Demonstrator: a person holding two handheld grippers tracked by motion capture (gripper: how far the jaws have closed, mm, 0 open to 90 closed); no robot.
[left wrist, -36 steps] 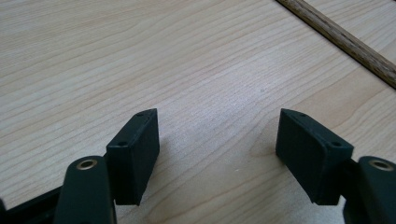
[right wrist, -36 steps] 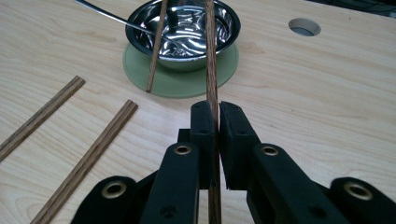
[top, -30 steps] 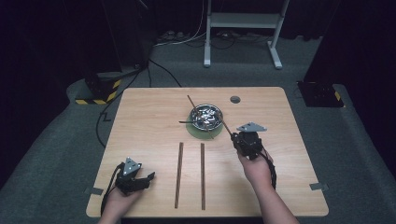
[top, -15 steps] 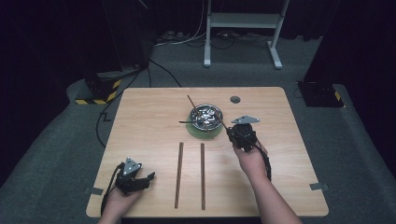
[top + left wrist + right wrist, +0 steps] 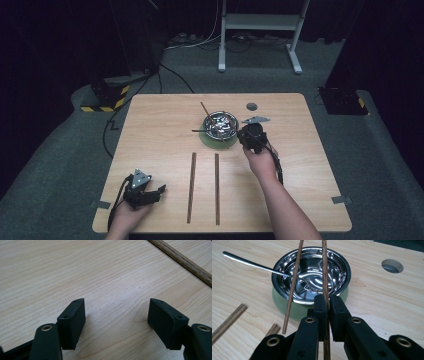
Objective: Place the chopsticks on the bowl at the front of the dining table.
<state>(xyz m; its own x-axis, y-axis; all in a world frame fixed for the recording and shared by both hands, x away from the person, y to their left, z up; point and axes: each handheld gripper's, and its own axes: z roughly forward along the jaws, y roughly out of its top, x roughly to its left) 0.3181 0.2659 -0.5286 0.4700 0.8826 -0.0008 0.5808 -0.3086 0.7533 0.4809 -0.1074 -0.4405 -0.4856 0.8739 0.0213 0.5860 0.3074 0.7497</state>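
Table (image 5: 150, 130): right tongs (image 5: 328, 305) clamp chopstick (image 5: 324, 270) upright.

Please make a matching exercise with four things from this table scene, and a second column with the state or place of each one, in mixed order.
1. left gripper
2. right gripper
3. steel bowl
4. spoon

A. stands on a green saucer
B. jaws apart over bare wood
C. shut on a chopstick
D. leans in the bowl, handle out over the rim

Pairs: 1-B, 2-C, 3-A, 4-D
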